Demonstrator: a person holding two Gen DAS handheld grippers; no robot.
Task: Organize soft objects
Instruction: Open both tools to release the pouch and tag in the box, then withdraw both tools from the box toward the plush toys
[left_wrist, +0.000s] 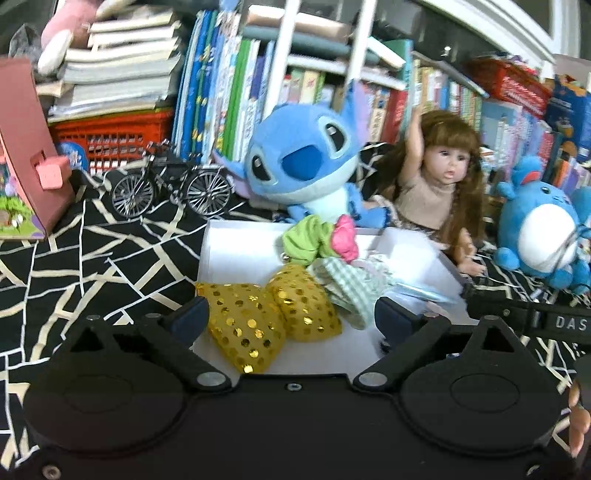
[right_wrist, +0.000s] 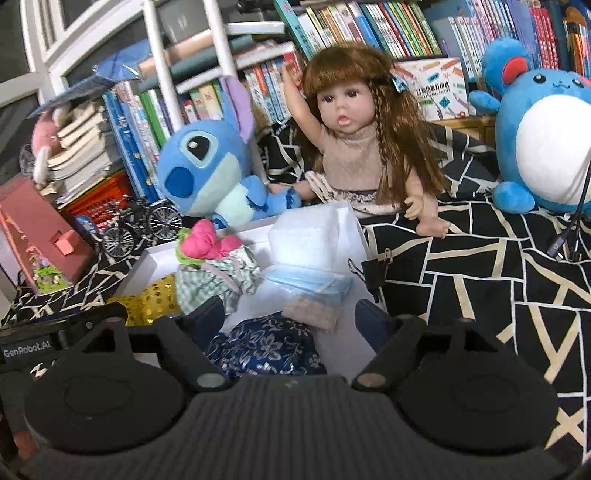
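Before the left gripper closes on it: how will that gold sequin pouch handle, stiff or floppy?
Probably floppy: the gold sequin pouch lies creased into two sagging lobes in the white box, so it may fold and droop from a pinch. The shiny sequins could make it slip a little. It looks light, with no hard shape showing. The left gripper stands open around it.

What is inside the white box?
The white box holds a gold pouch, blue pouch, checked cloth, pink bow, masks and foam. Anything beneath them is hidden.
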